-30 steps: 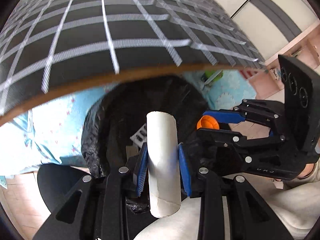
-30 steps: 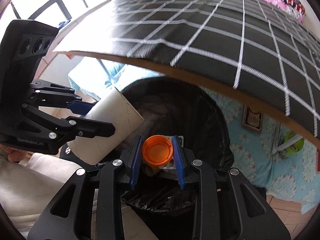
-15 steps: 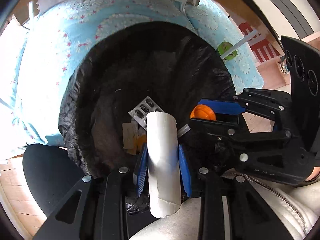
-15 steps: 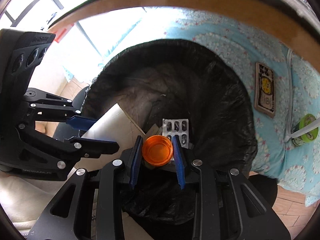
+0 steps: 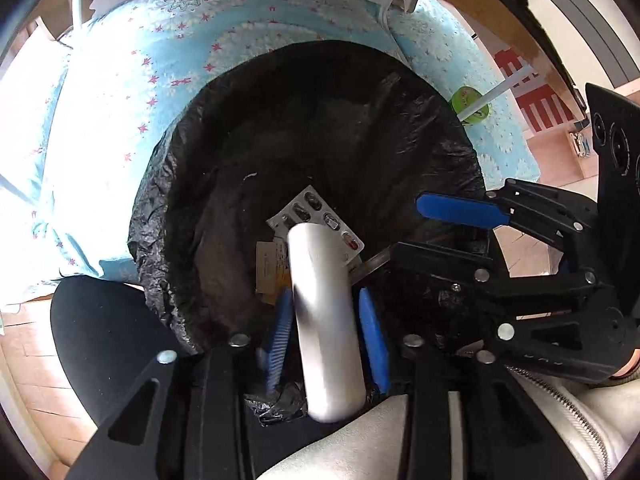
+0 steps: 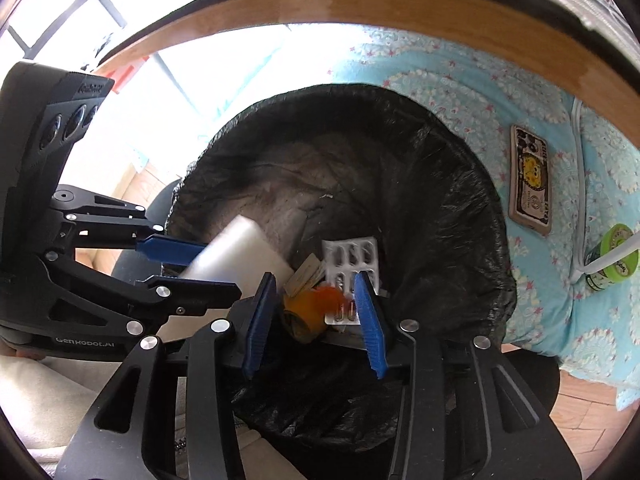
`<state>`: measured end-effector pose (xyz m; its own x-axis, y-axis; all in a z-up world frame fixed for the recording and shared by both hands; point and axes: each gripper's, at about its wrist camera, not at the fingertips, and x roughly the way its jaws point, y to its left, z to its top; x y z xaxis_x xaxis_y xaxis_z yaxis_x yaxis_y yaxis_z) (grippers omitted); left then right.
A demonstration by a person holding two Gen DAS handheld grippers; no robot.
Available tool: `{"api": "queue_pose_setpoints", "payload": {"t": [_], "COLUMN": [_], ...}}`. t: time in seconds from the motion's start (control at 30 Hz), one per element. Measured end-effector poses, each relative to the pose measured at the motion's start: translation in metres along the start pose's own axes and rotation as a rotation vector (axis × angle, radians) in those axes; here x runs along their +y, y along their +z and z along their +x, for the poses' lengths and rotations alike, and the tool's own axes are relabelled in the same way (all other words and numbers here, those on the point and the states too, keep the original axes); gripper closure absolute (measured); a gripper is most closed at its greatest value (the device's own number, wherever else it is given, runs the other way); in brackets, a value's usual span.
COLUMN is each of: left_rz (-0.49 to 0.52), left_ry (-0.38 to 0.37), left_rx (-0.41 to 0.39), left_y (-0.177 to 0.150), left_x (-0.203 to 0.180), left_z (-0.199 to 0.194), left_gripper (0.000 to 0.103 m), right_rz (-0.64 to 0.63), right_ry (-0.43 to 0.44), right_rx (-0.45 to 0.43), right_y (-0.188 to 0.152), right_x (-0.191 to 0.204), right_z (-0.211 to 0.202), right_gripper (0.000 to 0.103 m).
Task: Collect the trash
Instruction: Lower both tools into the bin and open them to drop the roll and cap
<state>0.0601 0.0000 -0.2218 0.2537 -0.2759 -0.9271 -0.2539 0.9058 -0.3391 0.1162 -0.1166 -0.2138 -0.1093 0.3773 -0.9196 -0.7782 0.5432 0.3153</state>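
A bin lined with a black bag (image 5: 224, 168) (image 6: 472, 208) sits below both grippers. My left gripper (image 5: 326, 332) has its jaws parted, and the white cardboard tube (image 5: 324, 312) blurs between them, slipping loose; the tube also shows in the right wrist view (image 6: 236, 252). My right gripper (image 6: 314, 316) is open over the bin, and the orange bottle cap (image 6: 316, 300) blurs as it falls below it. A silver pill blister pack (image 6: 352, 260) (image 5: 316, 216) and paper scraps (image 5: 268, 268) lie inside the bin.
A blue patterned cloth (image 5: 120, 128) surrounds the bin. A decorated phone case (image 6: 530, 184) and a green cup (image 6: 610, 260) with a white straw lie on it to the right. A wooden table edge (image 6: 360, 4) arcs overhead. A black round base (image 5: 104, 332) sits at lower left.
Both grippers opened over the bin. The orange cap dropped out of the right gripper, and the tube is sliding out of the left one. The table edge moved up out of view.
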Motion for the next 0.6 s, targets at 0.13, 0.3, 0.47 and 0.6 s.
{"api": "queue_pose_setpoints", "payload": {"t": [0.13,0.3,0.47,0.6], "left_rz": [-0.001,0.005,0.016,0.031], "left_ry": [-0.007,0.004,0.009,0.02], "left_rx": [-0.03,-0.068,-0.102,-0.128], "left_y": [-0.001,-0.004,-0.012,-0.016], "left_x": [-0.001,-0.004,-0.004,-0.014], "left_z": [-0.01,-0.025,-0.043,-0.053], "left_gripper": [0.055,0.055,0.055,0.055], "right_rz": [-0.005,-0.016,-0.03,-0.053], "right_ry": [-0.007,-0.016,-0.025,-0.032], "right_rx": [-0.017,-0.04,-0.07,-0.102], "right_y": [0.0,-0.001,-0.003,-0.006], "right_x": [0.001,0.003,0.009,0.016], "right_z": [-0.007,-0.02,-0.04,-0.059], "right_gripper": [0.062,0.062,0.062,0.055]}}
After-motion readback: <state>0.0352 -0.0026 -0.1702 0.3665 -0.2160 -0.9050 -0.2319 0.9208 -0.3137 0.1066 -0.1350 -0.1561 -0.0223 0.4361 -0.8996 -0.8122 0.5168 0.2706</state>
